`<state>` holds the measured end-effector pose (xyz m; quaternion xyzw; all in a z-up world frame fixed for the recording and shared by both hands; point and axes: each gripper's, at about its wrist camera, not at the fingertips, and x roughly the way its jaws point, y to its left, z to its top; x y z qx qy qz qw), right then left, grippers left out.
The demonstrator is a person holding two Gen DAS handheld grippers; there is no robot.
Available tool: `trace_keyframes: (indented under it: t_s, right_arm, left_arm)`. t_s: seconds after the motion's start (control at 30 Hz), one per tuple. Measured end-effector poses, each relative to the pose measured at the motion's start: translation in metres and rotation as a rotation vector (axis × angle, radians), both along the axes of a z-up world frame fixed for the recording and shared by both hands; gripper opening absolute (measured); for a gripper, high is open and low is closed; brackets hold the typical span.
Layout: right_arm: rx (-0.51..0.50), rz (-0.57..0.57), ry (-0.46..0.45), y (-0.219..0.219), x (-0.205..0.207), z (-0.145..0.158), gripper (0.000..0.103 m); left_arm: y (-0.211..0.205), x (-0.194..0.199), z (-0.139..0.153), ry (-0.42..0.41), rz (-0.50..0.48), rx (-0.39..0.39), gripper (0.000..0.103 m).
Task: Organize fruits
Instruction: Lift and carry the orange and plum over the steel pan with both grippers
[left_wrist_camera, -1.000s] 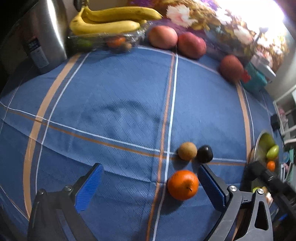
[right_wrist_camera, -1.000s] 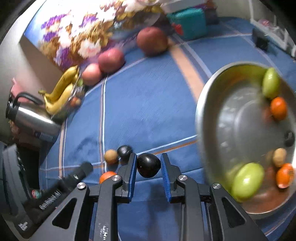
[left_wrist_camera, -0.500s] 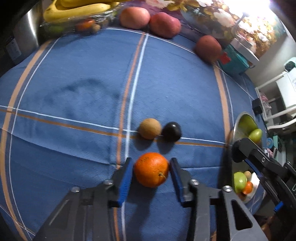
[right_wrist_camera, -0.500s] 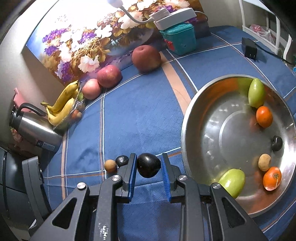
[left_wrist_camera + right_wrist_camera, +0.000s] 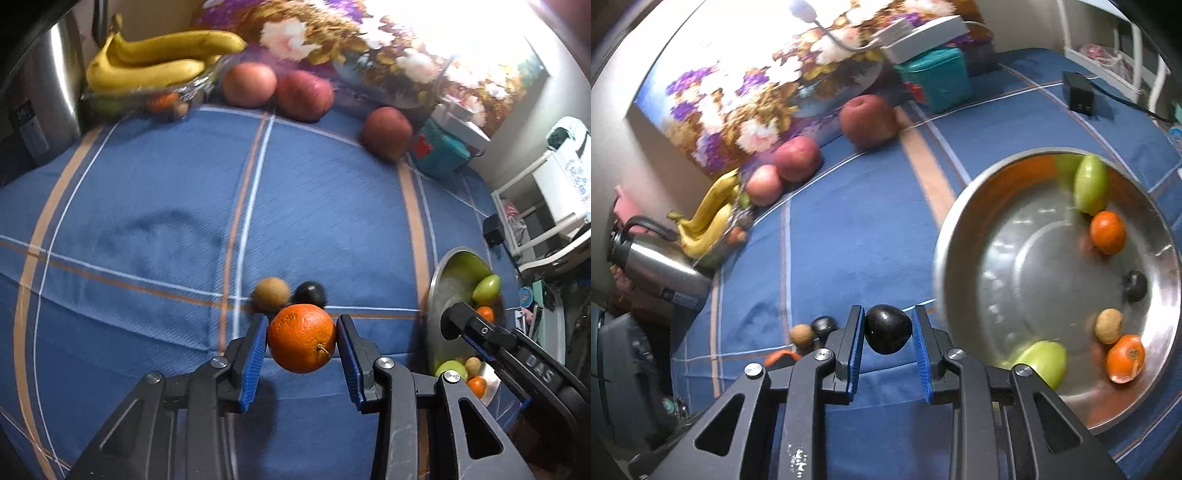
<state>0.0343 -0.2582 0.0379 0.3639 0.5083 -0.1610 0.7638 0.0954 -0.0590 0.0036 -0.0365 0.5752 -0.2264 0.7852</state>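
Observation:
My left gripper (image 5: 301,341) is shut on an orange (image 5: 301,338) and holds it above the blue cloth. A brown round fruit (image 5: 271,293) and a small black fruit (image 5: 309,292) lie on the cloth just beyond it. My right gripper (image 5: 888,330) is shut on a dark plum (image 5: 887,328), left of the steel bowl (image 5: 964,236). The bowl holds green fruits, oranges, a brown fruit and a black one. The bowl also shows in the left wrist view (image 5: 441,273), with the right gripper's arm in front of it.
Bananas (image 5: 155,62) on a clear tray, two reddish apples (image 5: 277,90) and a third apple (image 5: 386,131) line the far edge. A steel thermos (image 5: 40,92) stands far left, a teal box (image 5: 441,153) far right. A black adapter (image 5: 1078,96) lies beyond the bowl.
My left gripper closed on the orange and lifted it off the cloth. My right gripper still holds the plum and has shifted a little beside the bowl.

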Motion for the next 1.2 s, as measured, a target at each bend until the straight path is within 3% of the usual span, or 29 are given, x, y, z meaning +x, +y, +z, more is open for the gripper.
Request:
trace_keyframes:
  t_s: [0.47, 0.77, 1.2]
  right_arm:
    - [-0.054, -0.236, 0.088, -0.073, -0.051, -0.009, 0.027]
    - [-0.089, -0.227, 0.116, -0.080, -0.056, -0.008, 0.027]
    - [-0.070, -0.212, 0.150, -0.081, -0.054, -0.017, 0.028]
  left_arm:
    - [-0.089, -0.044, 0.011, -0.111, -0.263, -0.008, 0.041]
    - [-0.123, -0.059, 0.003, -0.198, -0.335, 0.008, 0.041]
    - [-0.136, -0.065, -0.002, -0.223, -0.376, 0.028, 0.041]
